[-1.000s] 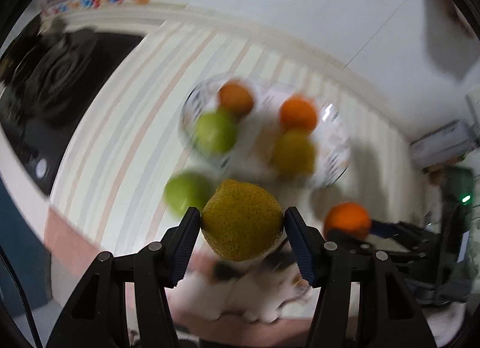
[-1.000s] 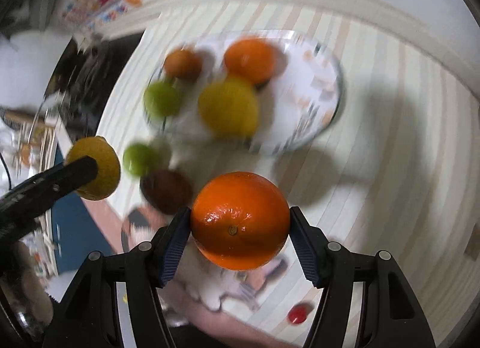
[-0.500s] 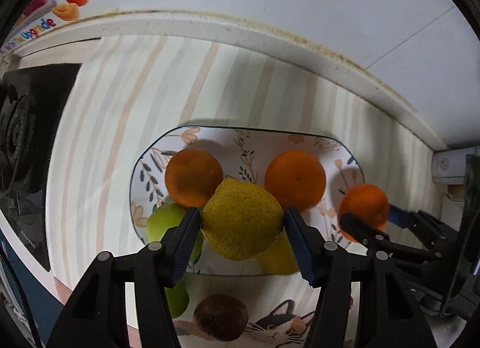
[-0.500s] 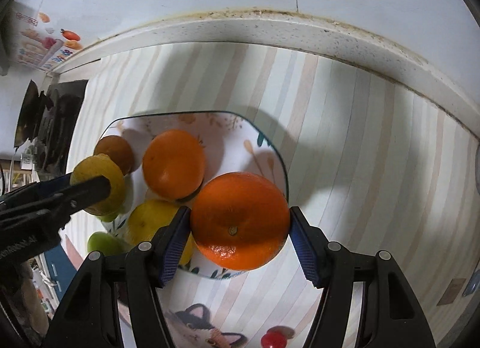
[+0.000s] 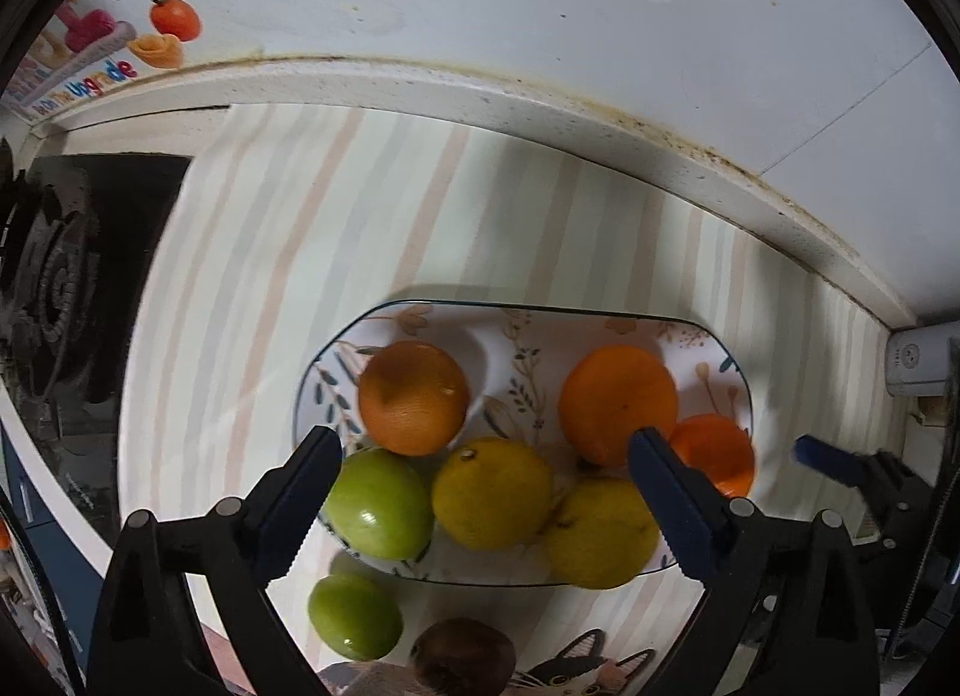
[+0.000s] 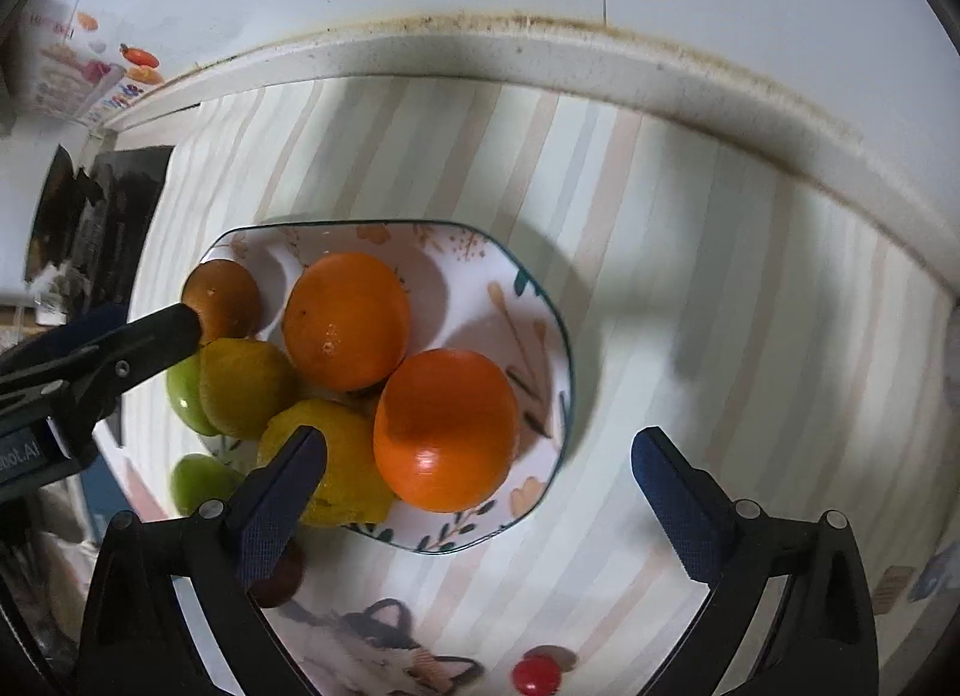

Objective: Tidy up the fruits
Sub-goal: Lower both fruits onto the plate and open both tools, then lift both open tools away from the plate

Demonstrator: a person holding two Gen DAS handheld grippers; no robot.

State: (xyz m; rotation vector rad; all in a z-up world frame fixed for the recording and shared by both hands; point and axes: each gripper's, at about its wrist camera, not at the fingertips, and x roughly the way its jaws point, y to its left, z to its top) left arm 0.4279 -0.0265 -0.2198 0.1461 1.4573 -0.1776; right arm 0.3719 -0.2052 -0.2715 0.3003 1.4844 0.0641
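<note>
We hold both the left gripper [image 5: 483, 495] and right gripper [image 6: 480, 489] with jaws wide, empty, above the plate [image 6: 543, 300] so fruit settles there, green apple [image 5: 354, 615] outside

- The sticker [image 5: 90, 54] on the wall at upper left carries colourful letters; the word "Upgrade" can be read, with smaller blurred words before it.
- A label [image 6: 18, 453] on the body of the left tool [image 6: 186, 330] ends in "bot.AI"; its start is cut off.
</note>
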